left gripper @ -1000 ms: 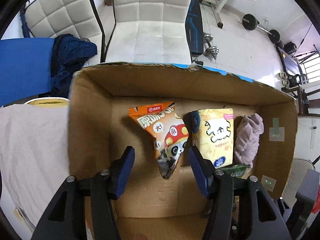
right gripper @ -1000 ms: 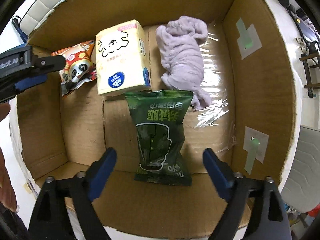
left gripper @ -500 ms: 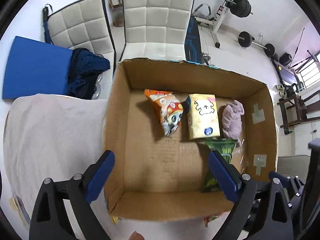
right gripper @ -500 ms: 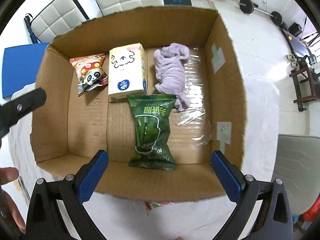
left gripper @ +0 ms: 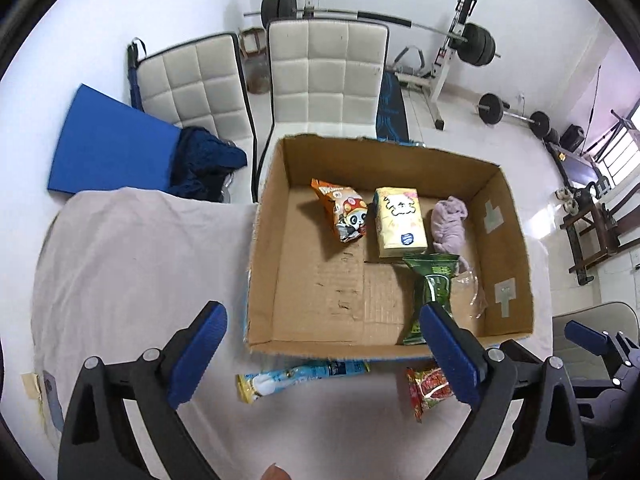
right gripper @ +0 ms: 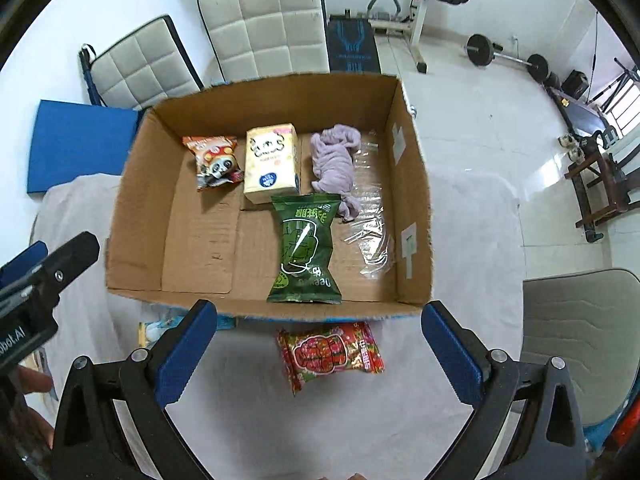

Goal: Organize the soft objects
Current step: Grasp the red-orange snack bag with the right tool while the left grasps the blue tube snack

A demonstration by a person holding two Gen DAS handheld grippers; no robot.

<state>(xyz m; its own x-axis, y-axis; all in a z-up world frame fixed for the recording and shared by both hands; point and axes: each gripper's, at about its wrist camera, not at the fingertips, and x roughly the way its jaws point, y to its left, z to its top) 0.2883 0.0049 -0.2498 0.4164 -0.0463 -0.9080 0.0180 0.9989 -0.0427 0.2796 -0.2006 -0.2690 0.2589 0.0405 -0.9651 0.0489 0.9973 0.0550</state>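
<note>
An open cardboard box (left gripper: 516, 240) (right gripper: 136, 184) holds an orange panda snack bag (left gripper: 346, 212) (right gripper: 214, 160), a yellow tissue pack (left gripper: 400, 222) (right gripper: 272, 162), a crumpled purple cloth (left gripper: 450, 224) (right gripper: 334, 160) and a green snack bag (left gripper: 434, 284) (right gripper: 304, 248). In front of the box lie a red snack bag (left gripper: 432, 386) (right gripper: 330, 354) and a light blue packet (left gripper: 296, 374). My left gripper (left gripper: 320, 314) hangs above the box's near left corner, its jaws opening with nothing between them. My right gripper (right gripper: 318, 310) is open and empty above the red bag.
A white cloth covers the table (left gripper: 120, 260). Two white padded chairs (left gripper: 328, 76) stand behind the box, with a blue mat (left gripper: 108, 148) and dark clothing to the left. Barbells and a weight bench (right gripper: 352, 44) fill the far floor. A grey chair (right gripper: 580, 340) is at right.
Both grippers rose and drew back out of the box. The left jaws spread wide away from the orange bag, which now lies on the box floor. The red bag and blue packet came into view.
</note>
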